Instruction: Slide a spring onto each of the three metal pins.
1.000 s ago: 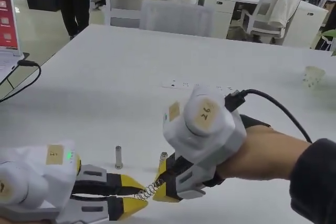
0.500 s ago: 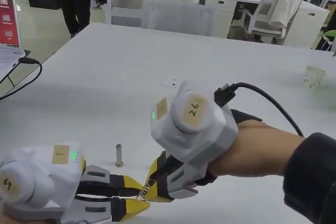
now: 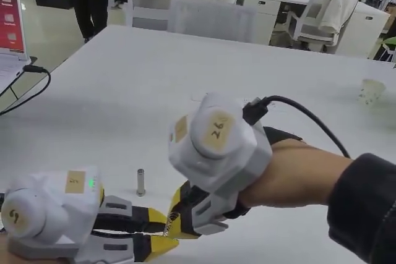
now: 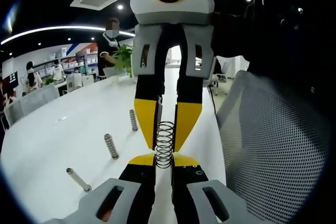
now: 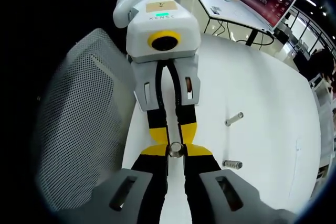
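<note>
Logged a white table (image 3: 124, 91) across most of the head view, and a mesh chair back (image 4: 273, 145) down the right of the left gripper view. Noted a dark-sleeved right forearm (image 3: 365, 208) reaching in from the lower right of the head view. Found its hand (image 3: 297, 171) wrapped behind the right gripper (image 3: 175, 219), which was tipped down and to the left at centre, with a black cable (image 3: 309, 119) arching off its top. Found the left gripper (image 3: 162, 232) low in the lower left corner, lying near level and aimed right, nose to nose with the other at lower centre.

Read both pairs of jaws as pinched on one spring (image 4: 164, 142). In the left gripper view, saw its lower end nipped between the near yellow tips and its upper coils flanked and touched by the right gripper's tips coming down from the top. In the right gripper view, saw the same spring end-on, a small ring between yellow tips at centre.

Made out one bare pin (image 3: 140, 182) in the head view, upright, just left of the tips. Counted three pins at lower left of the left gripper view: the nearest bare, the middle pin (image 4: 110, 146) and far pin (image 4: 133, 120) each sleeved in coils. Caught two at the right of the right gripper view, one bare and one coiled.
</note>
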Action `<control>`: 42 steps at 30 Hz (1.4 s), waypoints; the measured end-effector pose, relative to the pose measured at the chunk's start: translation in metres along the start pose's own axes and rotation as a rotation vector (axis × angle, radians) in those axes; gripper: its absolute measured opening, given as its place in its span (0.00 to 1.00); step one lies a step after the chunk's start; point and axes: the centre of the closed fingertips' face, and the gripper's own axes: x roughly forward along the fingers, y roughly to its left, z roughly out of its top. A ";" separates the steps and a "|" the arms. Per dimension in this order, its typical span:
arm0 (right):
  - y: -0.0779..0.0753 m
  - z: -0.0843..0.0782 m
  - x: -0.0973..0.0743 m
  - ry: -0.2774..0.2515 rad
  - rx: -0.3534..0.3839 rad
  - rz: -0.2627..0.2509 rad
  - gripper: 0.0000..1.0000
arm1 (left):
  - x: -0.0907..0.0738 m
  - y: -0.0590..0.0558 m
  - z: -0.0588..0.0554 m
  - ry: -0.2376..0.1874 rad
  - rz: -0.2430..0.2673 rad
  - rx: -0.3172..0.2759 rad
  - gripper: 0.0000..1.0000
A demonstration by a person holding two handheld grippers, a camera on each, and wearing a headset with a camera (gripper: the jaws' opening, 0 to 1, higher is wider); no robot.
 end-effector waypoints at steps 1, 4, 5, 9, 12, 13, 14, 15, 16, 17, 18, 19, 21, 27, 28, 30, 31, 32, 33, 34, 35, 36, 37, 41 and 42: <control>0.000 0.000 0.000 0.003 -0.001 0.000 0.08 | 0.000 0.000 0.000 0.000 0.000 -0.001 0.02; 0.000 0.000 0.001 0.004 -0.001 0.002 0.08 | 0.000 0.000 -0.001 -0.002 -0.001 -0.004 0.02; 0.000 0.000 0.001 0.006 -0.002 0.002 0.08 | 0.000 0.000 -0.001 -0.001 -0.002 -0.004 0.02; -0.001 -0.001 0.001 0.016 -0.007 0.002 0.08 | 0.001 0.001 -0.001 -0.005 0.001 -0.009 0.03; -0.001 0.000 0.001 0.022 -0.012 0.003 0.08 | 0.001 0.001 -0.001 -0.009 0.002 -0.015 0.03; -0.001 0.000 0.001 0.023 -0.012 0.003 0.08 | 0.001 0.001 -0.001 -0.011 0.003 -0.016 0.03; -0.001 0.000 0.001 0.025 -0.013 0.005 0.08 | 0.001 0.002 -0.001 -0.012 0.004 -0.019 0.03; -0.002 0.001 0.000 0.024 -0.014 0.006 0.08 | 0.001 0.002 -0.001 -0.011 0.005 -0.021 0.04; -0.002 0.002 0.000 0.021 -0.013 0.006 0.08 | 0.001 0.002 -0.002 -0.007 0.005 -0.023 0.05; -0.002 0.002 0.000 0.022 -0.013 0.006 0.08 | 0.000 0.002 -0.002 -0.005 0.006 -0.024 0.06; -0.003 0.002 0.000 0.023 -0.015 0.005 0.08 | 0.000 0.003 -0.003 -0.005 0.009 -0.027 0.07; -0.004 0.003 0.000 0.025 -0.016 0.003 0.08 | 0.000 0.003 -0.003 -0.005 0.011 -0.030 0.09; -0.005 0.003 -0.001 0.025 -0.015 0.001 0.08 | -0.001 0.004 -0.004 -0.007 0.016 -0.039 0.11; -0.008 -0.001 -0.003 0.033 -0.009 -0.008 0.08 | -0.004 0.008 -0.009 -0.005 0.039 -0.068 0.20; -0.008 -0.002 -0.003 0.034 -0.008 -0.009 0.08 | -0.004 0.009 -0.010 -0.005 0.042 -0.071 0.21; -0.009 -0.003 -0.004 0.037 -0.007 -0.012 0.08 | -0.006 0.011 -0.013 -0.006 0.052 -0.086 0.24; -0.009 -0.003 -0.004 0.036 -0.005 -0.013 0.08 | -0.007 0.011 -0.013 -0.007 0.058 -0.090 0.25; -0.010 -0.004 -0.004 0.037 -0.004 -0.014 0.08 | -0.008 0.012 -0.014 -0.009 0.062 -0.096 0.26; -0.010 -0.004 -0.004 0.038 -0.003 -0.016 0.08 | -0.009 0.012 -0.014 -0.012 0.063 -0.106 0.28; -0.011 -0.004 -0.005 0.038 -0.003 -0.017 0.08 | -0.009 0.012 -0.015 -0.011 0.064 -0.108 0.30; -0.011 -0.004 -0.005 0.038 -0.002 -0.018 0.08 | -0.010 0.011 -0.017 -0.009 0.067 -0.110 0.31; -0.011 -0.004 -0.005 0.037 -0.002 -0.019 0.08 | -0.011 0.011 -0.018 -0.007 0.069 -0.115 0.32; -0.011 -0.004 -0.005 0.036 -0.003 -0.019 0.08 | -0.012 0.011 -0.019 -0.007 0.070 -0.122 0.34; -0.012 -0.004 -0.005 0.036 -0.004 -0.022 0.08 | -0.016 0.012 -0.023 -0.006 0.087 -0.143 0.38; -0.013 -0.004 -0.005 0.035 -0.004 -0.023 0.08 | -0.017 0.013 -0.024 -0.009 0.093 -0.152 0.39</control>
